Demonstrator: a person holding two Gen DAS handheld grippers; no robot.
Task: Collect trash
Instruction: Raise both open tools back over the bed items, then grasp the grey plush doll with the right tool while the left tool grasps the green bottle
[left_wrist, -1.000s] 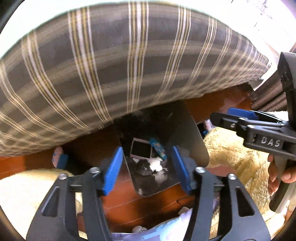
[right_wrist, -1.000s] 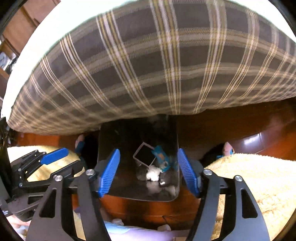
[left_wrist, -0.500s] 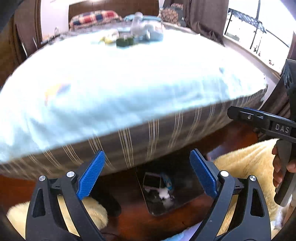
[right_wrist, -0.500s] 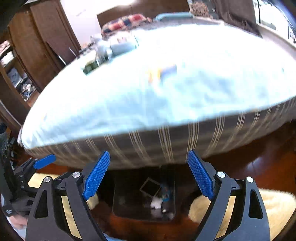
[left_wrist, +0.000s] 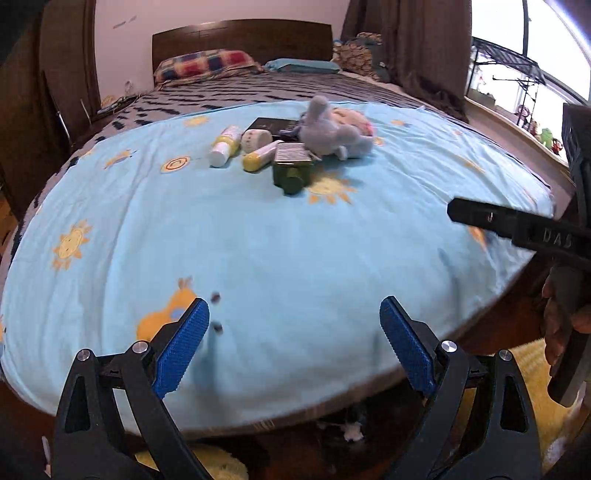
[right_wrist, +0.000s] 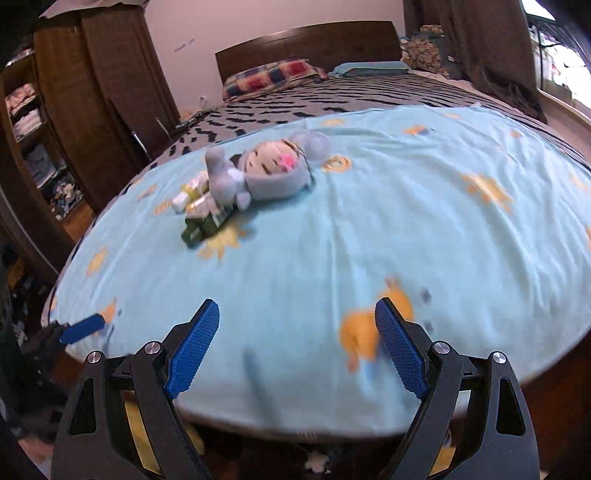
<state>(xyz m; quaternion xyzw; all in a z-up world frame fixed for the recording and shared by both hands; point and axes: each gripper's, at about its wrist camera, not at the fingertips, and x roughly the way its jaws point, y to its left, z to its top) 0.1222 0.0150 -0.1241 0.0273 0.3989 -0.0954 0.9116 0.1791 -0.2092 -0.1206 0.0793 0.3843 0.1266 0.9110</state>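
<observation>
Left wrist view: left gripper (left_wrist: 294, 341) had just opened wide, nothing between its jaws; where a second ago it looked down into the dark bin of trash (left_wrist: 351, 430), it now faced the bed (left_wrist: 258, 240)
Clutter on bed: green bottle (left_wrist: 291, 171), yellow tubes (left_wrist: 258, 157), plush toy (left_wrist: 332, 134) grouped far up the blue sheet
Writing: "DAS" on the other gripper's arm (left_wrist: 557, 240)
Right wrist view: right gripper (right_wrist: 297, 349) likewise just opened wide and empty, facing the plush toy (right_wrist: 269, 170) and green bottle (right_wrist: 201, 227)
Meaning: drop probably finished; next pickup likely from the bed
</observation>
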